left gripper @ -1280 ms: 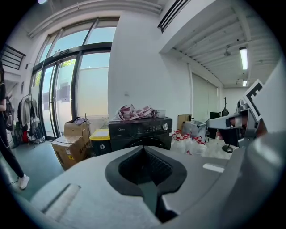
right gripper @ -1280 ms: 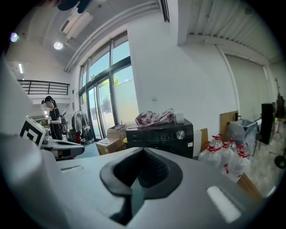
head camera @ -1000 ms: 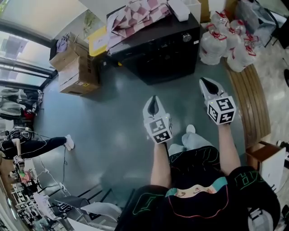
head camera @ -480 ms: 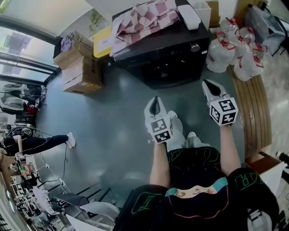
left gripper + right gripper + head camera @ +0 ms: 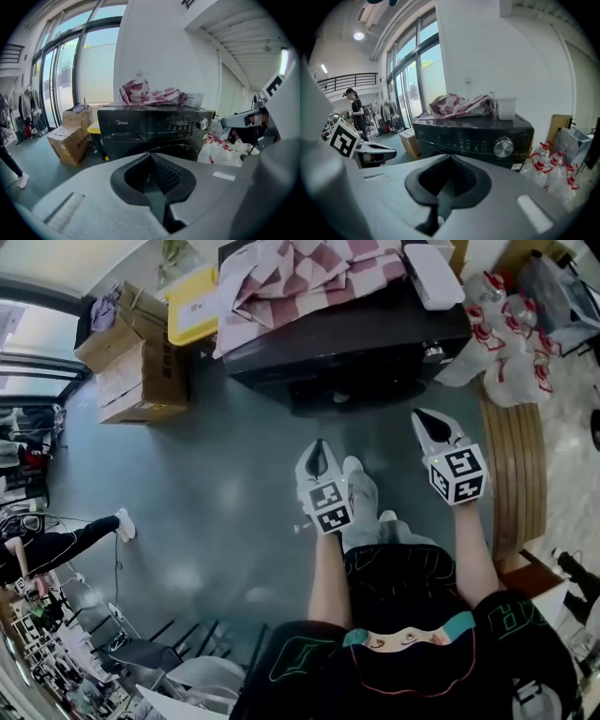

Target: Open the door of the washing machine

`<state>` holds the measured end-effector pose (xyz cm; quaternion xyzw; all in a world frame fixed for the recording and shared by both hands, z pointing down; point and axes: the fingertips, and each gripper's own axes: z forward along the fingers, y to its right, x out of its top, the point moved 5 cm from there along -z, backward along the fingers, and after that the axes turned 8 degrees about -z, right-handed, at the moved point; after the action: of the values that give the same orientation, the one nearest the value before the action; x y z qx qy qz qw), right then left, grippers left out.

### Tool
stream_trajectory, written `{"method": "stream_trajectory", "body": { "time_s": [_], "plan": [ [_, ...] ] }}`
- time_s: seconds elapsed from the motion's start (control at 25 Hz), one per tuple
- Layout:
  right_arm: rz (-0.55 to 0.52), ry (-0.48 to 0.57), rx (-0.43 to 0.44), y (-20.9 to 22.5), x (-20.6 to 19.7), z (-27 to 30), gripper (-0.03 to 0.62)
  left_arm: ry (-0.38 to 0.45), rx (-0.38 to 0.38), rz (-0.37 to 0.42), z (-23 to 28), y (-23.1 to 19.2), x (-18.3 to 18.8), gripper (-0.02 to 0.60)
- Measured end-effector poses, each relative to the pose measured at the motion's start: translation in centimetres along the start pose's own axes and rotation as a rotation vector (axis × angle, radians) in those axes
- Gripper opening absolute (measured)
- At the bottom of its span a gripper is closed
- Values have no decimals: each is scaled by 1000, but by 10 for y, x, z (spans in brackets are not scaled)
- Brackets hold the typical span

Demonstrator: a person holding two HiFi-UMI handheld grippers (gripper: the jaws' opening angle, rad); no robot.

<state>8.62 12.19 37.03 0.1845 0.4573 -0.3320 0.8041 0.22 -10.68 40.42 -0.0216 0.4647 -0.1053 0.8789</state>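
Observation:
A black front-loading washing machine [image 5: 356, 343] stands ahead of me, its round door [image 5: 173, 151] closed and a silver dial [image 5: 503, 147] on the control panel. A pink checked cloth [image 5: 300, 268] and a white box [image 5: 433, 276] lie on its top. My left gripper [image 5: 317, 452] hovers a short way in front of the machine's lower front, jaws shut and empty. My right gripper [image 5: 427, 418] is to its right, near the machine's right front corner, also shut with nothing held. Neither touches the machine.
Cardboard boxes [image 5: 131, 362] and a yellow bin [image 5: 192, 304] sit left of the machine. White plastic bags [image 5: 511, 352] and a wooden bench [image 5: 514, 474] are at the right. A person [image 5: 56, 545] stands far left on the grey floor [image 5: 187, 502].
I have stepped toward the washing machine; it now looks larger and closer. Both grippers moved forward and lower with me, still shut.

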Motion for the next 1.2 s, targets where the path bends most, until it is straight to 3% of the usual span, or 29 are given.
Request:
{"method": "stream_trajectory", "body": {
  "time_s": [0.24, 0.56, 0.68, 0.84, 0.92, 0.96, 1.2],
  "plan": [
    [-24, -114, 47, -12, -4, 80, 3, -92, -29, -16, 65, -36, -15, 11],
    [-145, -237, 36, -9, -7, 135, 3, -220, -98, 144, 129, -59, -36, 12],
    [-183, -283, 64, -16, -7, 151, 3, -257, -98, 166, 140, -71, -40, 13],
    [-240, -312, 117, -21, -3, 172, 3, -305, -106, 298, 168, -78, -44, 15],
    [-261, -347, 146, -23, -8, 176, 69, -342, -121, 346, 179, -80, -53, 44],
    [-280, -369, 164, -24, -10, 178, 104, -358, -126, 357, 183, -83, -56, 74],
    [-557, -428, 161, -27, -11, 187, 115, -391, -138, 422, 217, -106, -61, 155]
  ]
}}
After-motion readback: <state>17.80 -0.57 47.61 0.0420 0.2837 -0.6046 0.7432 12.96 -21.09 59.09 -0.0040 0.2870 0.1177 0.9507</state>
